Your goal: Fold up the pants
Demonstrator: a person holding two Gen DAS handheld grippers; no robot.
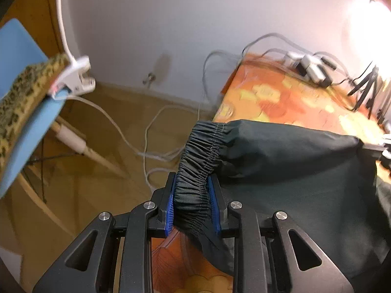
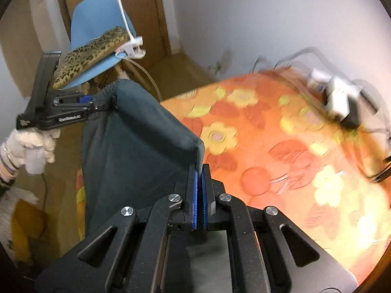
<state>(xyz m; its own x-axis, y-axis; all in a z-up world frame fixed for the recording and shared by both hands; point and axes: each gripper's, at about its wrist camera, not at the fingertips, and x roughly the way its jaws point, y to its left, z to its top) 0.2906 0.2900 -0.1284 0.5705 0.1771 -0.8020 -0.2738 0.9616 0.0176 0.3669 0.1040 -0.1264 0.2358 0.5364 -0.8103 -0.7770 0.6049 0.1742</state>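
Note:
The dark green pants (image 1: 293,166) hang stretched in the air between both grippers, above the table's near edge. My left gripper (image 1: 193,195) is shut on the gathered elastic waistband (image 1: 198,156). It also shows in the right wrist view (image 2: 94,103), held by a gloved hand at the left. My right gripper (image 2: 200,175) is shut on a thin corner of the pants (image 2: 136,141); the fabric drops below it out of sight.
The table has an orange flowered cloth (image 2: 281,134). A power strip with plugs and cables (image 2: 339,97) lies at its far side. A blue chair (image 2: 97,24) with a leopard-print cushion and a clipped white lamp stands beyond. White cables (image 1: 151,131) trail on the wood floor.

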